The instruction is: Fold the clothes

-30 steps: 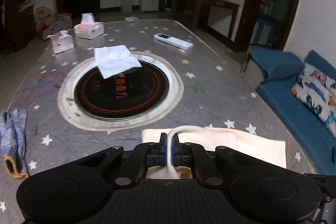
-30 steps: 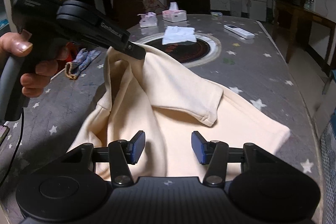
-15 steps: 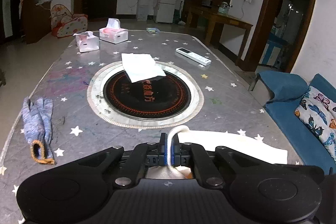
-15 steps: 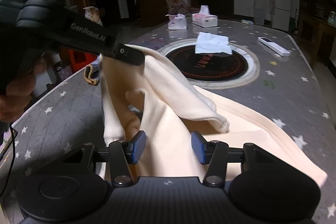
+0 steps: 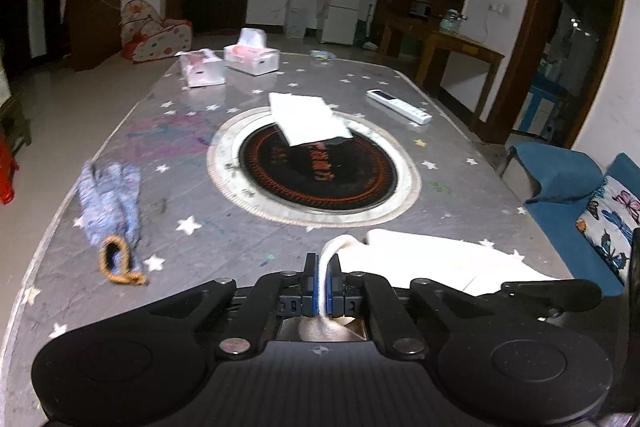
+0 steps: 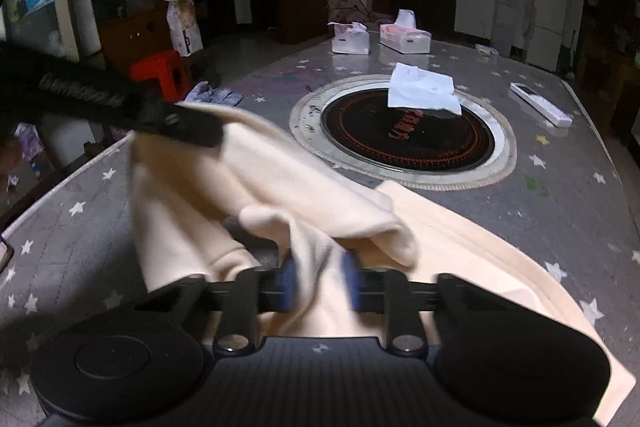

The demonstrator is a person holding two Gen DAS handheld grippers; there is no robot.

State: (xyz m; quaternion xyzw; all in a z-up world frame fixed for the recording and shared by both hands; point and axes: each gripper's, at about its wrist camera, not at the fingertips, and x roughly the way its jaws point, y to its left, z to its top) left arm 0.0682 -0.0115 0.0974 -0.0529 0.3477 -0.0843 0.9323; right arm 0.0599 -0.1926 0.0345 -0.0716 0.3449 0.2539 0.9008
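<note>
1. My right gripper (image 6: 320,281): jaws stood wide apart a second ago; now closing, a fold of the cream garment (image 6: 280,195) between the blurred blue pads.
2. Cream garment: its raised part, once draped wide over the table, now gathered into a tighter bunch.
3. Both wrist views: swung sideways across the table.
</note>
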